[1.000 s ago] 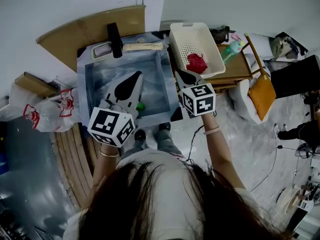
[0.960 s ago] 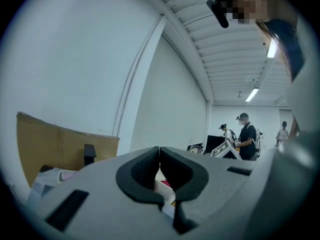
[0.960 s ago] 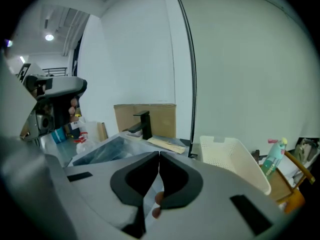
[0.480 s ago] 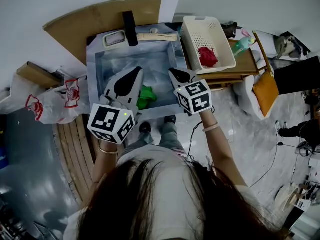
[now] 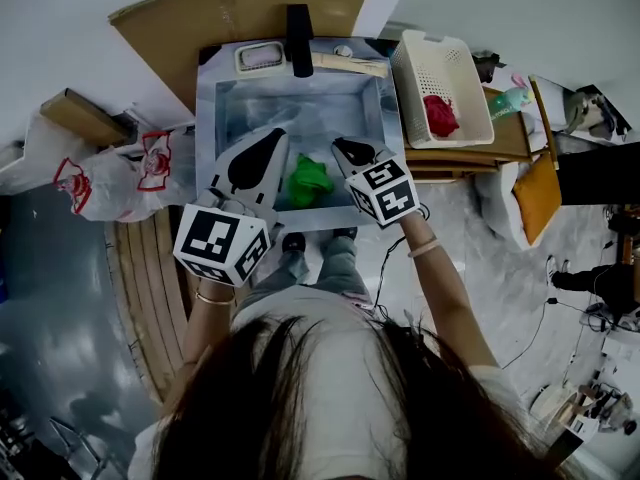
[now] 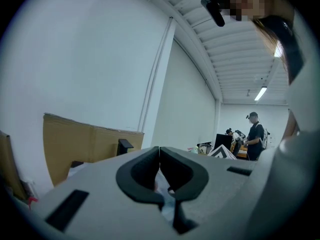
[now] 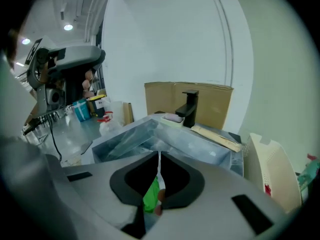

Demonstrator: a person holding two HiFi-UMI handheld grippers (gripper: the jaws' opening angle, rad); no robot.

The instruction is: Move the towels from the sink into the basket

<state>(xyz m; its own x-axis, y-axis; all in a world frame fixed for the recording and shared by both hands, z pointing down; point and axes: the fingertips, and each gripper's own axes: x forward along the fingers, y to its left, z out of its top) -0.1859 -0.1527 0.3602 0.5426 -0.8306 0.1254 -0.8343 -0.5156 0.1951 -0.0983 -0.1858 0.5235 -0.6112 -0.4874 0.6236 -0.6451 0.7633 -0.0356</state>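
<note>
Sink (image 5: 300, 103) edges frame the working room — the near rim runs under both grippers, the side walls stand clear to left and right, and the basin floor beyond the tools lies open. The left gripper (image 5: 272, 140) reaches over the near left part of the basin, its jaws pressed together with nothing between them. The right gripper (image 5: 340, 146) reaches in at the near right, its jaws likewise closed tip to tip and empty. Between the two, on the basin floor, lies the crumpled green towel (image 5: 308, 180) — just left of the right gripper's tips and slightly nearer, close by the left gripper's right flank; whether either touches it cannot be told. In the right gripper view the towel shows only through the opening behind the closed tips. Farther off, a black faucet (image 5: 298, 40) stands at the middle of the far rim with a soap dish (image 5: 258, 56) to its left, and brown cardboard (image 5: 230, 13) leans against the wall behind. At the far right, outside the sink wall, sits the white basket (image 5: 405, 88) holding a red towel (image 5: 438, 115)
</note>
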